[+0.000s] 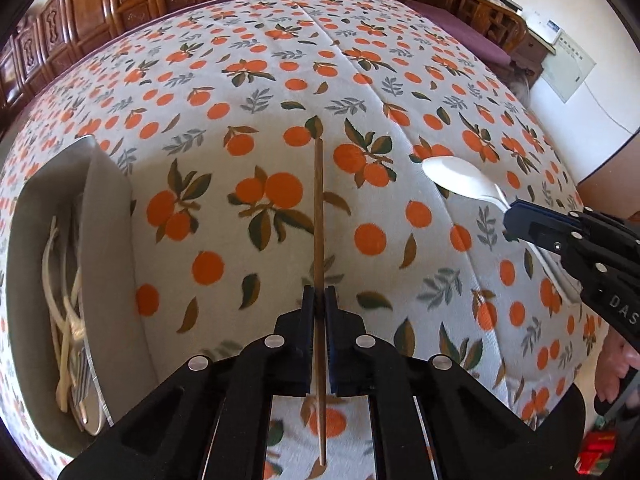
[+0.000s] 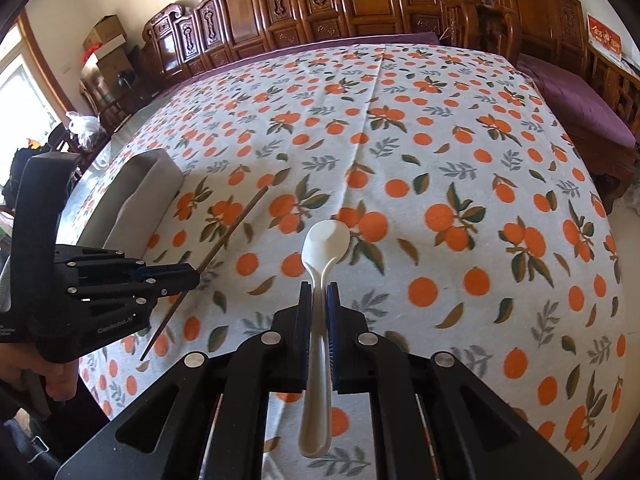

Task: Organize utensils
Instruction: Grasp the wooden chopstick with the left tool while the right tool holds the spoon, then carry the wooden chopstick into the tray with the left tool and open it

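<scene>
Utensil tray (image 1: 108,248): it is sitting at the far left of the desk (image 1: 400,80), its long grey wall facing the free cloth, so that pieces can be dropped in from the right side; pale forks and spoons are already lying inside, which suggests the sorting is partly done.

Left gripper (image 1: 319,300): it is pinching the chopstick (image 1: 319,208), its jaws closed down to a thin slit on the shaft. It is pointing steeply downward, probably because a thin stick lying flat can only be nipped from above.

Chopstick: it is running straight between the left gripper's pads, its long end reaching forward over the cloth and its short end trailing back under the gripper. Whether it is lifting clear of the cloth yet I cannot tell. In the right wrist view it is slanting toward the tray, a sensible line for carrying it there.

Right gripper (image 2: 319,292): it is clamping the white spoon (image 2: 320,280) by the handle, jaws narrow, bowl forward and facing up.

White spoon: it is hanging above the desk to the right of the chopstick, well apart from the tray; gripping the handle is leaving the bowl free to slide in first.

Likely next step: both pieces appear to be heading for the tray.
</scene>
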Available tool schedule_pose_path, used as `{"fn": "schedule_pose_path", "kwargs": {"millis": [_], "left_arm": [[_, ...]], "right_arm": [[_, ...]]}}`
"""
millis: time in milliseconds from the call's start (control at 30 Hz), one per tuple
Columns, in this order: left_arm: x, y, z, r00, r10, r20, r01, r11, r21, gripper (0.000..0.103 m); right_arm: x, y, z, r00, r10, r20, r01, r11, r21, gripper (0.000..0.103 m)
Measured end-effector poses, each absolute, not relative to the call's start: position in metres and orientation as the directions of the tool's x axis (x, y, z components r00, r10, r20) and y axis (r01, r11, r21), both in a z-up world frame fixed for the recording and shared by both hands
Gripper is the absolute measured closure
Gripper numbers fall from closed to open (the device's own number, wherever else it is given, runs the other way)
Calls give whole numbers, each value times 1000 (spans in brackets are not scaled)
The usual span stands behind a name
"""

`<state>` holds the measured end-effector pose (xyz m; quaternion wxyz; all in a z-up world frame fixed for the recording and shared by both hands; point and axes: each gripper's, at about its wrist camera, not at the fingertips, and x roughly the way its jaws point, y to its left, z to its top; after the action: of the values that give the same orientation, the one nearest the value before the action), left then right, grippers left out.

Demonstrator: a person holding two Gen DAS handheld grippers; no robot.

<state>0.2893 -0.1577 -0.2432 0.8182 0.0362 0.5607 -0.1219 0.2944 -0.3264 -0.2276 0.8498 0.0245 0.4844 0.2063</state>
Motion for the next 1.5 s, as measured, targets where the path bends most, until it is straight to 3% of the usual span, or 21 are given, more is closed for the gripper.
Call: {"fn": "schedule_pose_path", "kwargs": {"millis": [933,1500], "left_arm": [[265,-63,-148,531,-179,-828,219,973,-70,99],[290,-4,-168,533,-131,-836,193,981,-31,99]], "right_arm": [[285,-246,-180,460,450,-765,-426,868,255,94],[284,-223,-173,452,476,-754,-445,853,272,94]]}}
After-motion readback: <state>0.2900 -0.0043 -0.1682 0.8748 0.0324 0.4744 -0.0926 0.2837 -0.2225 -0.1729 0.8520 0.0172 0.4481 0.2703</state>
